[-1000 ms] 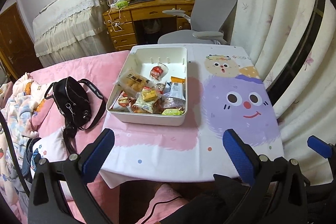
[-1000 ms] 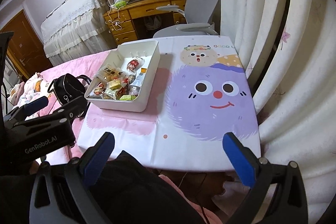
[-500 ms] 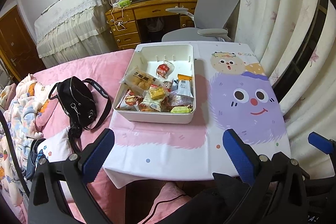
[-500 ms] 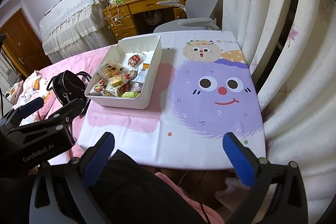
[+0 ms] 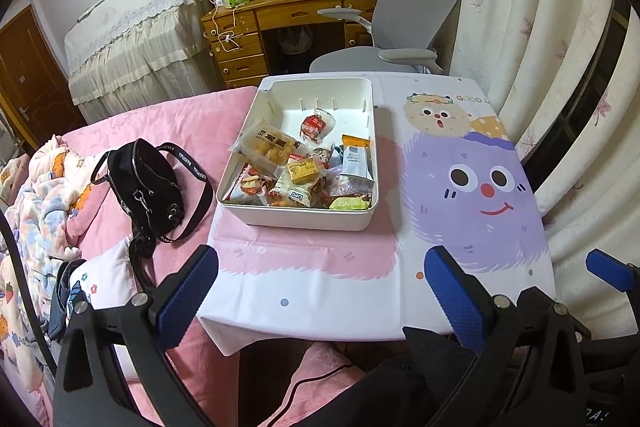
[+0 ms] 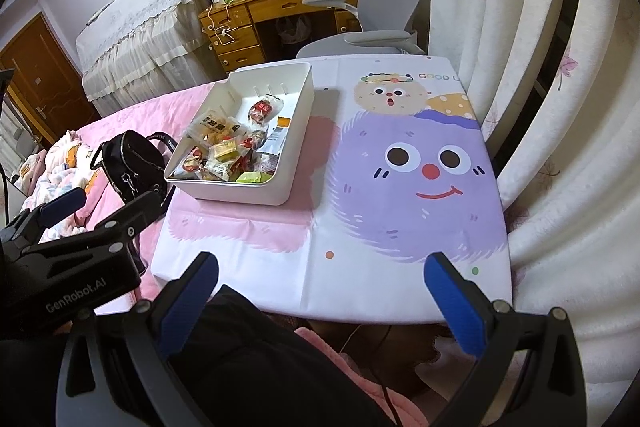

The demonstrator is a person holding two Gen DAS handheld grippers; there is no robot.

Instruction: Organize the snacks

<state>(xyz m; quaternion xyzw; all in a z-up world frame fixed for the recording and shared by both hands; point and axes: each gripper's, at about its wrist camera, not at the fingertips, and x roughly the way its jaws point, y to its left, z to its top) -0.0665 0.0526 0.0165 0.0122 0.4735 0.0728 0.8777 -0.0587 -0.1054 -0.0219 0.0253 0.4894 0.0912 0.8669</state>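
Observation:
A white bin (image 5: pixel 280 219) (image 6: pixel 304 87) stands on the left part of a small table covered with a cartoon cloth (image 5: pixel 472 187) (image 6: pixel 420 187). It holds several wrapped snacks (image 5: pixel 304 167) (image 6: pixel 228 151), piled toward its near end. My left gripper (image 5: pixel 320 287) is open and empty, held off the table's near edge, short of the bin. My right gripper (image 6: pixel 320 291) is open and empty, also off the near edge, to the right of the left one. The left gripper's body (image 6: pixel 76 247) shows at the left of the right wrist view.
A black handbag (image 5: pixel 148 187) (image 6: pixel 128 167) lies on the pink bed (image 5: pixel 120 131) left of the table. A grey office chair (image 5: pixel 400 27) and a wooden desk (image 5: pixel 288 15) stand behind the table. White curtains (image 5: pixel 540 47) hang along the right side.
Both grippers have drawn back and risen a little, so the table and bin sit slightly farther and more centred in view. Both stay open and empty.

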